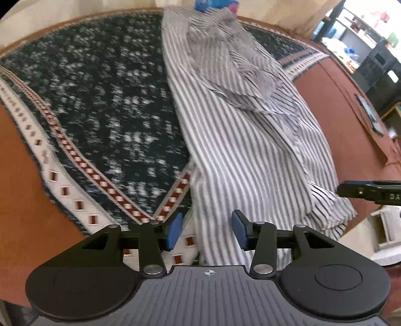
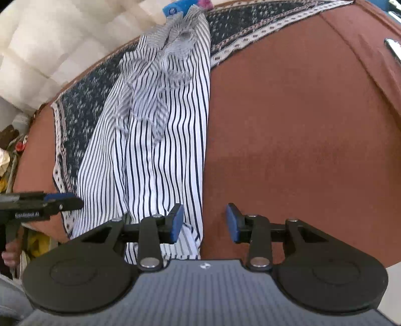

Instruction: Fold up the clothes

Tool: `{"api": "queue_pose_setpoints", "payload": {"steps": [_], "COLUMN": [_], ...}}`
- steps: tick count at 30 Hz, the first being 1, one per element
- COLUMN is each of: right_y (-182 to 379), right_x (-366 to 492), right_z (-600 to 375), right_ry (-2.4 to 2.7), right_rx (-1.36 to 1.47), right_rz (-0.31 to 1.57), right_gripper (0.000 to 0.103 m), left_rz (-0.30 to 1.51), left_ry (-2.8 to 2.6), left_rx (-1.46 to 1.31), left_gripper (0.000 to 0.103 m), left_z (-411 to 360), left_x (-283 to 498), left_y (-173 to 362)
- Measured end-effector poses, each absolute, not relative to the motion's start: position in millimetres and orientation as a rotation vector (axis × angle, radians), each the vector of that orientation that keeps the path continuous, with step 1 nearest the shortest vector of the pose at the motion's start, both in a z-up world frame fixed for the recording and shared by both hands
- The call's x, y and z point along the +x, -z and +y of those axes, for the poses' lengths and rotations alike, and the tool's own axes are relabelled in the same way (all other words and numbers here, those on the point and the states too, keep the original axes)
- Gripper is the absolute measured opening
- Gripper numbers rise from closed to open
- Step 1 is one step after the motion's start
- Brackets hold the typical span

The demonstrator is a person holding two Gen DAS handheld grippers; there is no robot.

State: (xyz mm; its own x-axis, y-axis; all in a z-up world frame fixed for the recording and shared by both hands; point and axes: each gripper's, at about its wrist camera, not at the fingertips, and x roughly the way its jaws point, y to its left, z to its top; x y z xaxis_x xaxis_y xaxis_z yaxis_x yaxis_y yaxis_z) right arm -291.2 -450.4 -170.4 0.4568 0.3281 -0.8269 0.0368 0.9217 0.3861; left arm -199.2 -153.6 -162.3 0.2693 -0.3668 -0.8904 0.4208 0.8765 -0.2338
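A white shirt with dark stripes (image 1: 240, 140) lies stretched out along the bed, folded lengthwise, with a rumpled sleeve on its far half. It also shows in the right wrist view (image 2: 160, 140). My left gripper (image 1: 206, 229) is open and empty, just above the shirt's near hem. My right gripper (image 2: 204, 223) is open and empty, over the shirt's near right edge and the brown cover. The right gripper's tip shows at the right edge of the left wrist view (image 1: 368, 191). The left gripper's tip shows at the left of the right wrist view (image 2: 50, 203).
The shirt lies partly on a dark blue patterned blanket (image 1: 105, 100) with a white and red border, spread on a brown bed cover (image 2: 300, 138). Blue and pink items (image 2: 185, 5) sit at the far end. Shelves (image 1: 371, 42) stand at the right.
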Motion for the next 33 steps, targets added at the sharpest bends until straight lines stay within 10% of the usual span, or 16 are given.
{"api": "queue_pose_setpoints", "payload": {"steps": [13,16,17,18,33], "right_y": [176,177,178,181,103], "right_x": [-302,-298,-296,-296,-253], "right_z": [-444,-445,-444,-442,-465], "right_ry": [-0.303,-0.32,-0.341,-0.361,-0.538], "right_rx": [0.442,0.455,0.457,0.472,0.542], "right_rz": [1.111,1.117,1.137,1.164,0.985], "right_gripper": [0.044,0.032,0.006,0.003,0.003], "left_rz": [1.208,1.212,1.208,1.204,1.017], "left_ry": [0.582,0.565,0.563,0.561,0.51], "left_rx": [-0.031,-0.046,-0.034,-0.021,-0.195], "left_gripper": [0.056,0.017,0.007,0.001,0.0], "left_z": [-154,-158,-160,-162,-143], "left_x": [-218,-213,-215,-216,-188], "left_y": [167,166,165,164,86]}}
